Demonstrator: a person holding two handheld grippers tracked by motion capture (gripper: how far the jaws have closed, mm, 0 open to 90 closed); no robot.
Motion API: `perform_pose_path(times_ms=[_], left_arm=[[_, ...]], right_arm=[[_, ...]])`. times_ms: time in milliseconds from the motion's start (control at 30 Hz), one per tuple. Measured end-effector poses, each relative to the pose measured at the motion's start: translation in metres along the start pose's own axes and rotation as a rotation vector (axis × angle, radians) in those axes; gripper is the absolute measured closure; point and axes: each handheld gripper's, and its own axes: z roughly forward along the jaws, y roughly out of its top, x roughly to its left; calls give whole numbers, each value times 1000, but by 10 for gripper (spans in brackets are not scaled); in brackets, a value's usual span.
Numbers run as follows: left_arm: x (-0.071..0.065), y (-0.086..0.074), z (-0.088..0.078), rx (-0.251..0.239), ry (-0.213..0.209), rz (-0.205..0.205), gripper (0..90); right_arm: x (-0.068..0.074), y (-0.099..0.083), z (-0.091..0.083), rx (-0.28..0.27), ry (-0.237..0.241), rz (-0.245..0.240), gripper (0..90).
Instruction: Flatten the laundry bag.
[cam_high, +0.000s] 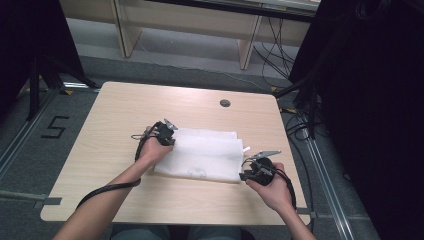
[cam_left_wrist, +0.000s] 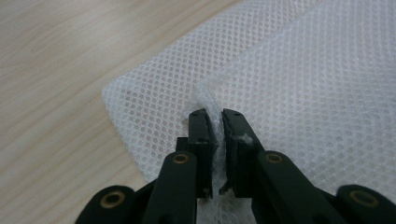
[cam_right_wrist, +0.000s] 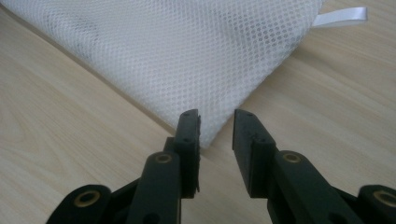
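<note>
White mesh laundry bag (cam_high: 205, 152) lies flat at the centre of the wooden table (cam_high: 115, 120). Left gripper (cam_left_wrist: 215, 122) sits at the bag's left edge, jaws pinched on a raised fold of mesh. Right gripper (cam_right_wrist: 215, 122) sits at the bag's near right corner, jaws parted, the corner tip between them, pads not pressing. White ribbon loop (cam_right_wrist: 341, 17) pokes out at the bag's right edge.

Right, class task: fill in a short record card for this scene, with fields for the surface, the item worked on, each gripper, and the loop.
surface: wooden table
item: white mesh bag, lying flat
left gripper: pinching a fold of mesh near the bag's edge
right gripper: jaws apart, bag's corner between them, not gripped
loop: white ribbon tab at the bag's edge
</note>
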Motion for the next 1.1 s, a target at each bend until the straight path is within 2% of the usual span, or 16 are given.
perform_pose_path(times_ms=[33,67,133,200,300,467,567,700,733,767,800,833,933,1033,1067,1100], left_arm=[[1,0,-1,5,1,-1,825],[1,0,-1,-6,0,-14,827],[2,0,-3,-19,-8,-24,830],[3,0,-4,-41,-18,-52,832],[4,0,-8,-52,-27,-65,834],[6,5,-22,-78,-34,-46,835],[7,6,-30,-100,-48,-49,836],[7,6,-40,-161,-80,-53,836],[7,6,-44,-175,-88,-40,837],[6,6,-46,-196,-95,-54,837],[6,5,-48,-204,-104,-55,837],[6,4,-50,-213,-118,-58,837],[6,3,-57,-232,-139,-60,837],[5,1,-65,-255,-147,-46,838],[5,1,-66,-266,-152,-42,839],[5,1,-69,-276,-156,-38,839]], right_arm=[[-1,0,0,5,-8,-16,723],[0,0,0,-3,10,5,723],[-1,0,0,3,8,-9,722],[-1,0,0,0,2,6,722],[-1,0,0,2,2,9,723],[-1,0,0,4,6,-4,724],[-1,0,0,3,8,-4,726],[-1,0,1,6,6,-7,746],[-1,0,2,2,9,-8,753],[-2,-1,4,-13,11,-18,762],[-2,0,2,21,11,-20,770],[0,0,1,38,19,2,775],[-1,0,4,24,14,-20,785],[3,0,5,49,22,12,787],[2,0,7,38,22,-9,787],[4,0,7,50,25,0,787]])
